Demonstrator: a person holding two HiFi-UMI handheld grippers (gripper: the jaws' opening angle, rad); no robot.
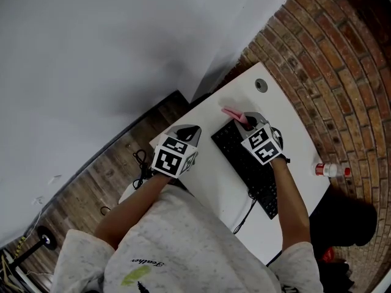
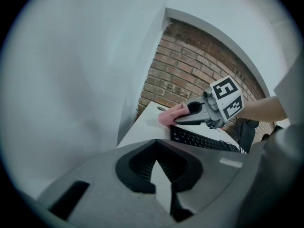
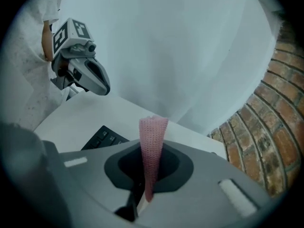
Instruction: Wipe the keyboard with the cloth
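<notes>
while cloth (image 1: 231, 112) hangs by keyboard (image 1: 259, 188): right gripper (image 1: 245, 121) jaws clamp it
left gripper (image 1: 189, 130): jaws together, empty
risk: thin pinch, cloth may slip

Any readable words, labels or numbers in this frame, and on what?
Print on the shirt: one cursive word, too blurred to read.
Label on the bottle: too small to read.
Key legends on the keyboard: too small to read.
The marker cubes: square patterns only, no words.
</notes>
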